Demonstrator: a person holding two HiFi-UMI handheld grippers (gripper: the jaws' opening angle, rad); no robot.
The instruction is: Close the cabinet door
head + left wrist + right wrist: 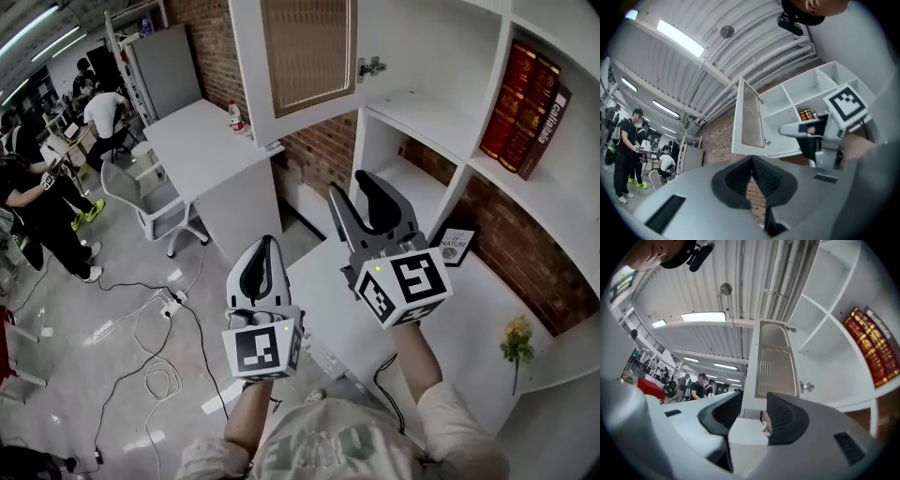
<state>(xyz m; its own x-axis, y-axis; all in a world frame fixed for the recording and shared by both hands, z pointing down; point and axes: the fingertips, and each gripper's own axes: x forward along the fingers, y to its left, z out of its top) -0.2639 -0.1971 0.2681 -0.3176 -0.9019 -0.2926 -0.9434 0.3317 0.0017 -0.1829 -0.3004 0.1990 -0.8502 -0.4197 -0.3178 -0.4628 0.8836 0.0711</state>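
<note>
1 open cabinet door point(307, 56), lower edge clear above both; left gripper point(265, 253) jaws together, right gripper point(353, 187) jaws apart, empty.

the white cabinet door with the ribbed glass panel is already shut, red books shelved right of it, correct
No: the head view shows the white cabinet door with the ribbed glass panel swung open. The red books are shelved right of it.

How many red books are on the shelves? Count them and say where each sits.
3. All in the upper right shelf compartment, side by side: the left book, the middle book and the right book, with white lettering. Others may lie beyond the frame edge.
</note>
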